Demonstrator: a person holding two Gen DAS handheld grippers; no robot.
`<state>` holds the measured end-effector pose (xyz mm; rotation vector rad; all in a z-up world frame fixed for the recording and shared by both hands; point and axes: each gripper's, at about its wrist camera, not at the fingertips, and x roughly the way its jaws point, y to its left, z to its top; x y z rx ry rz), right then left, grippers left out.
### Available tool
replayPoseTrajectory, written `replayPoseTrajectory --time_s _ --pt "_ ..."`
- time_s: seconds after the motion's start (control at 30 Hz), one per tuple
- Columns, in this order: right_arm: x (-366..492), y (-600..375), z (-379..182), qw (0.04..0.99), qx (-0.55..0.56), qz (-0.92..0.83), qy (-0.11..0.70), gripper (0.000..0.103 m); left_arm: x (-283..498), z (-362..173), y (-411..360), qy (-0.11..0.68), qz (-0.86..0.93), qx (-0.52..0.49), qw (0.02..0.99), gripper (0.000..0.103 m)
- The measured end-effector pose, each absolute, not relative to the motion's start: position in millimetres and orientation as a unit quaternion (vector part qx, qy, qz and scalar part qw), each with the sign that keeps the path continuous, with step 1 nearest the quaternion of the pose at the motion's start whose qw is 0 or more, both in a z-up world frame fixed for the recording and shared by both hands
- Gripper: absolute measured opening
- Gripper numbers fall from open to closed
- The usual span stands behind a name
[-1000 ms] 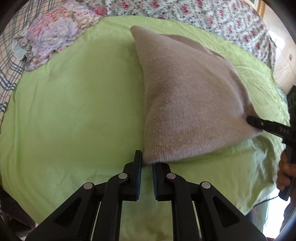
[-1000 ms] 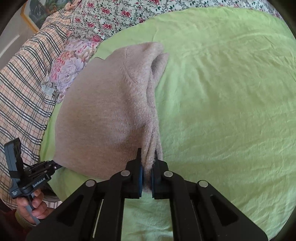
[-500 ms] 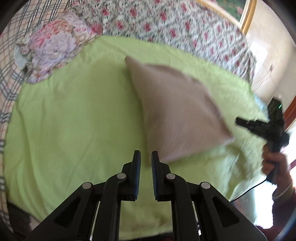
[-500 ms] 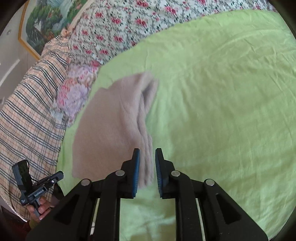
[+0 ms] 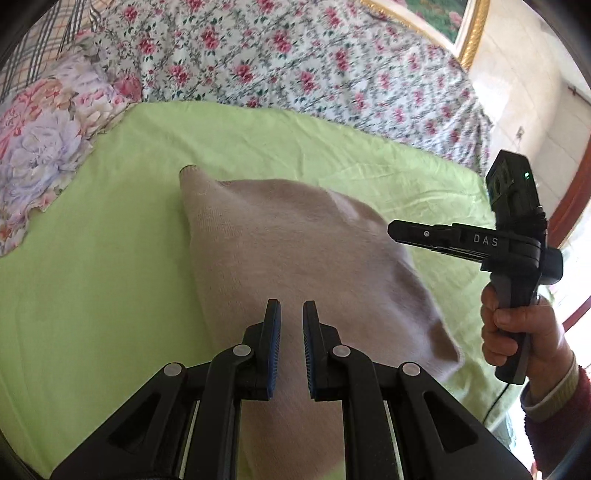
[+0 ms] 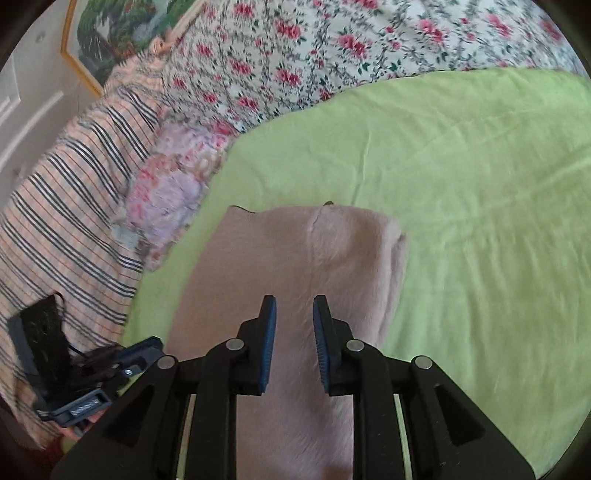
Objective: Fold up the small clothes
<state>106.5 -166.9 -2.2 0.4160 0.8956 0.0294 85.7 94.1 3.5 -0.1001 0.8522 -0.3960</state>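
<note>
A beige knit garment [image 5: 295,254] lies folded on the light green sheet [image 5: 92,288]. My left gripper [image 5: 291,314] hovers above its near part, jaws slightly apart and empty. My right gripper [image 6: 294,310] is also above the garment [image 6: 295,266], jaws apart and empty. The right gripper shows in the left wrist view [image 5: 461,240], held in a hand off the garment's right edge. The left gripper shows in the right wrist view [image 6: 92,376] at the lower left.
The green sheet [image 6: 461,221] covers the bed. A floral cover [image 5: 295,62] lies behind it, a floral cloth [image 5: 48,140] at the left, and a plaid blanket [image 6: 66,206] beyond. A framed picture [image 6: 122,33] hangs on the wall.
Both grippers let go of the garment's near corners and rose away. The garment now lies flat on the sheet. Both views tilted up toward the headboard side.
</note>
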Motion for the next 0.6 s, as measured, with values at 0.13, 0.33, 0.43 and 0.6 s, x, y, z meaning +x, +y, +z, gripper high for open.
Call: replayPoseTrajectory --time_s 0.13,0.33,0.43,0.6 --pt "122 -176 -35 0.861 0.176 -0.011 0.477 0.018 113 -30 107 0.456 -0.178 -0.091 0.867 0.01" --pt "123 -187 -49 0.869 0.166 -0.016 0.467 0.002 123 -41 108 0.459 -0.171 -0.097 0.866 0.008" --pt "116 -192 -45 0.869 0.187 -0.012 0.459 0.001 116 -37 108 0.458 -0.173 -0.093 0.867 0.008" --pt "83 -160 -16 0.88 0.16 0.009 0.446 0.007 78 -12 112 0.439 -0.187 -0.101 0.873 0.008"
